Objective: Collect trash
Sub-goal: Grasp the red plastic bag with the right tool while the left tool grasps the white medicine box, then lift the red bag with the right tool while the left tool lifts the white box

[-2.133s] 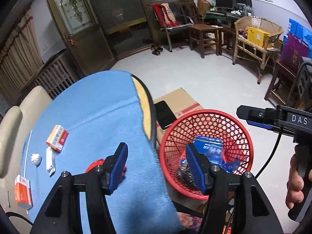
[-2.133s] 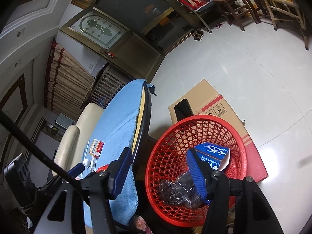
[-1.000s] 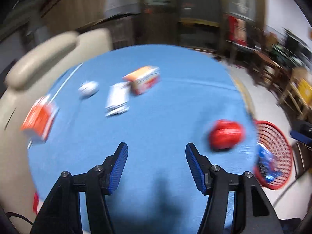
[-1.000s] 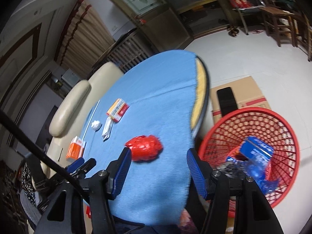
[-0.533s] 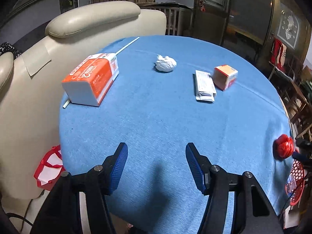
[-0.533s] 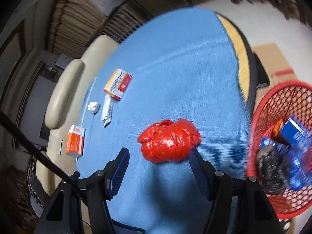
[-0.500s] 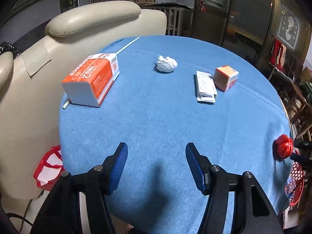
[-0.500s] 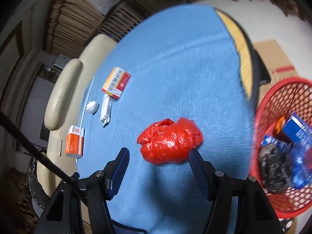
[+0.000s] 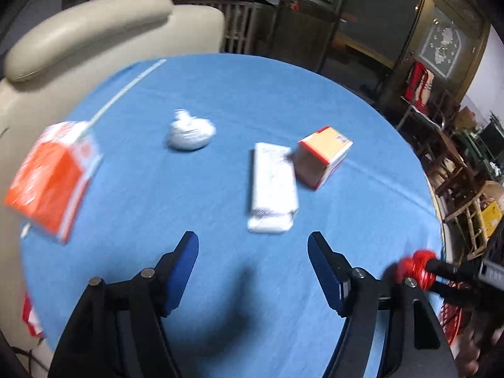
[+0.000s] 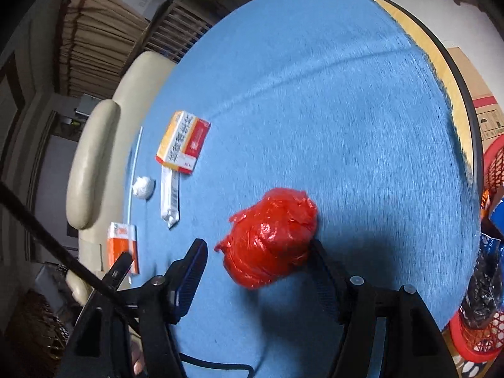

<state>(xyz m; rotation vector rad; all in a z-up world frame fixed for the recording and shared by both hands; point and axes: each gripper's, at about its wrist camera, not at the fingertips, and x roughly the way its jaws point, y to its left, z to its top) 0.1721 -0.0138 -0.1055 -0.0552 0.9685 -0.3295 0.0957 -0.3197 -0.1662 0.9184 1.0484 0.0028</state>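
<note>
A round table covered in blue cloth [image 9: 220,94] is seen from both grippers. The left gripper [image 9: 253,271] is held with jaws apart and nothing between them; bare cloth lies beneath. Ahead of its jaws a flat white packet [image 9: 272,186] is seen, touching an orange-and-red box [image 9: 324,154]; a crumpled white tissue [image 9: 190,132] and a blurred orange carton [image 9: 52,176] lie further left. The right gripper [image 10: 258,264] is held with jaws apart around a red crumpled bag [image 10: 271,236], near the table's edge. Right of its jaws, past the rim, a red mesh basket [image 10: 494,163] is cut off by the frame. Contact between pads and bag cannot be made out.
</note>
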